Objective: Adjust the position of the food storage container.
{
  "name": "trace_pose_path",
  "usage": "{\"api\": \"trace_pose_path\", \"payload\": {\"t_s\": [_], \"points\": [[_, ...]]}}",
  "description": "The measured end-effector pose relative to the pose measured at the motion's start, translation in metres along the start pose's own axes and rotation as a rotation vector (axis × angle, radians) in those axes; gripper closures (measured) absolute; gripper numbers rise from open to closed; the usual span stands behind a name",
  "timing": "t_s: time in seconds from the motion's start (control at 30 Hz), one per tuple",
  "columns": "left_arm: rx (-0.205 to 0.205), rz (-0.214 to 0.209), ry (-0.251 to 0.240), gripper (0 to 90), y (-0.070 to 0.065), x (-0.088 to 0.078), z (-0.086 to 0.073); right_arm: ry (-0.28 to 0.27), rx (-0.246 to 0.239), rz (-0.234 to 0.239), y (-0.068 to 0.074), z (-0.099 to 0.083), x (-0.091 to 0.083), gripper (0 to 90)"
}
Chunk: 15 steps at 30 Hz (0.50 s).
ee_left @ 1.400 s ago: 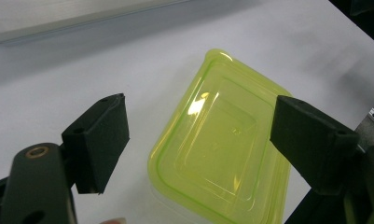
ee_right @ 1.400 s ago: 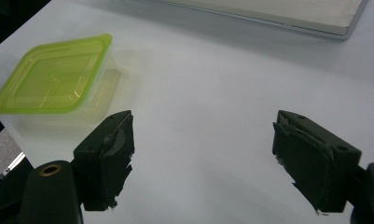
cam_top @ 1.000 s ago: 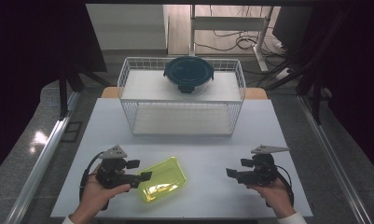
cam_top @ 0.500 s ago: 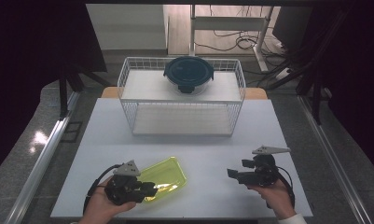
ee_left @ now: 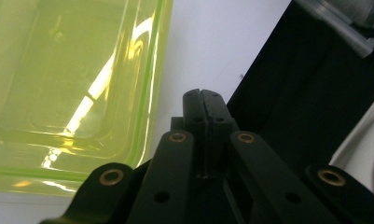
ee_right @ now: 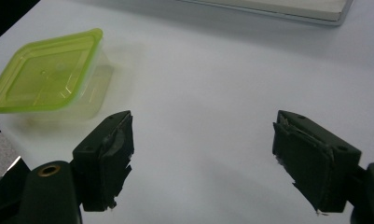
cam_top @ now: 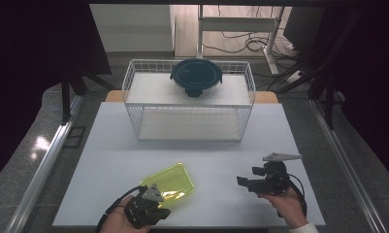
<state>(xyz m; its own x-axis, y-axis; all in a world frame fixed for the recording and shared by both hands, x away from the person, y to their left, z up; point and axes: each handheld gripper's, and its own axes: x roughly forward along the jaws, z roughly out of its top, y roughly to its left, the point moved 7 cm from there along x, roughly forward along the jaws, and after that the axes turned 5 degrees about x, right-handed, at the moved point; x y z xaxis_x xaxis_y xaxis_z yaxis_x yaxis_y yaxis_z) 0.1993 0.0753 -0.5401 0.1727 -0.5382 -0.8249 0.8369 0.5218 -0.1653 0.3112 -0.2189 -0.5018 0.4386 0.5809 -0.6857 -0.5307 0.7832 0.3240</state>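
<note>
A person seated at a white desk works two hand-held tools around a yellow-green plastic container, which lies near the front edge of the desk, left of centre, its lid facing up. The left tool sits low at the container's near corner, by the desk's front edge; its jaws have just been closing and now meet flat against each other with nothing between them. In the left gripper view the closed left tool points past the container's rim, just beside its green edge, and no part of the box is caught in the grip. The right tool hovers over the desk on the far right, well apart from the container, held in the person's right hand. In the right gripper view its jaws stand wide apart over bare desk, empty, with the container off to the upper left of that view. At the back of the desk stands a white wire basket, and on its upper tier rests a round dark-lidded container with clip latches. Cables trail across the floor beyond the desk.
</note>
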Motion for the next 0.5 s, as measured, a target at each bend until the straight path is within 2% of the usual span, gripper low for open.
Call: {"api": "trace_pose_path", "payload": {"t_s": [0.17,0.33,0.5], "points": [[-0.007,0.022,0.038,89.8,0.000,0.008,-0.007,0.008,-0.002,-0.006,-0.001,-0.001,0.001,20.3],[-0.021,0.061,0.041,89.9,0.006,0.009,-0.009,0.010,0.002,-0.011,-0.003,-0.002,0.002,20.3],[-0.033,0.075,0.035,90.0,0.014,0.010,-0.010,0.004,0.005,-0.013,-0.003,-0.001,0.001,20.4]]}}
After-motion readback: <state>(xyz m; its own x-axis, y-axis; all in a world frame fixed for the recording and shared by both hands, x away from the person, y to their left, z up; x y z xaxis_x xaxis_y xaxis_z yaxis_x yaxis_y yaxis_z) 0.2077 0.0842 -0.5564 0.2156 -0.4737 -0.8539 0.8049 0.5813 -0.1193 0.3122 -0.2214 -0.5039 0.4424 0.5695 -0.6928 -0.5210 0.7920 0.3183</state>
